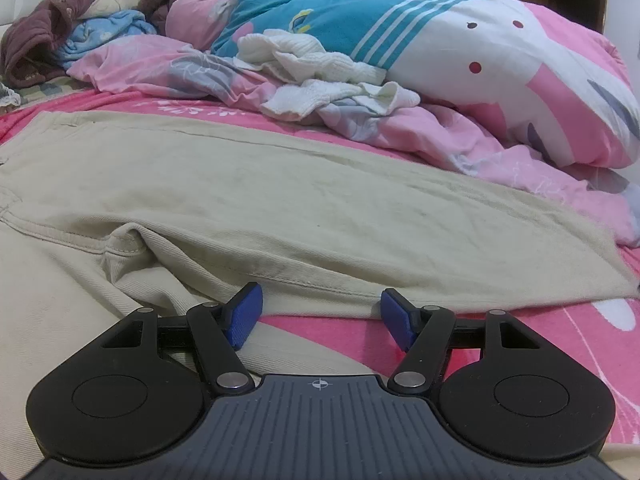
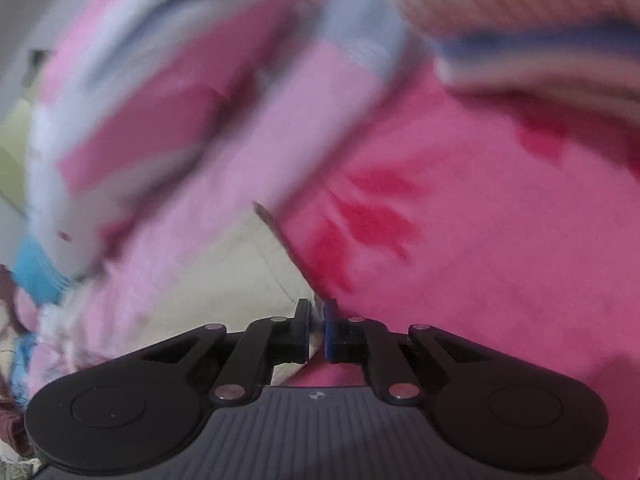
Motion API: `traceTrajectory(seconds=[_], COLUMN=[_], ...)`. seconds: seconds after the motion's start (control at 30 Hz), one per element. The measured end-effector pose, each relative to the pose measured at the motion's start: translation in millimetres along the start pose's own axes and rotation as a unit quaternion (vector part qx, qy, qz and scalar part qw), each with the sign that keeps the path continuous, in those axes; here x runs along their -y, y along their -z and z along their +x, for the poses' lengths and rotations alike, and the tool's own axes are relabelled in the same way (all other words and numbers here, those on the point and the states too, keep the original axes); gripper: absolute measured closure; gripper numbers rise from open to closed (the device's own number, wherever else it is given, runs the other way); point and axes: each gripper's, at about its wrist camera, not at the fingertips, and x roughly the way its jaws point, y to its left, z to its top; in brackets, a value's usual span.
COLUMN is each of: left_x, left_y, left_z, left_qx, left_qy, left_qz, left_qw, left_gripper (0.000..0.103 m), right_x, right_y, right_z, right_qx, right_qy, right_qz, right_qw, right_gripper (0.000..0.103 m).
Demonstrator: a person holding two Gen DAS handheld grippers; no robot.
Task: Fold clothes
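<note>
On pink bedsheet (image 1: 560,340), twill beige trousers (image 1: 240,184), apparently flat.

Readable words: none, on any cloth or on either tool.
Numbers: none.
Brand names: none.
Sign on the ribbed grey plastic body of the left gripper (image 1: 319,318): a small white crosshair-in-circle mark, no letters.
Sign on the ribbed grey plastic body of the right gripper (image 2: 317,330): a similar small round mark, blurred.
</note>
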Motion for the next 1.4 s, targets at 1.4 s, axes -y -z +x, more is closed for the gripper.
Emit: traceTrajectory(seconds=[1.4], left_x=[-1], left_y=[-7], left_z=[-21], left_qx=[-0.004], left_qy=[0.036], left_qz=[-0.042], left_qw=[0.9985], left_gripper=[0.031], right_x=[-68], right_y=[-39], right_z=[20], right_qx=[0.003], right_qy=[0.117], right_qz=[-0.244], right_qw=[0.963], right_gripper=[0.101])
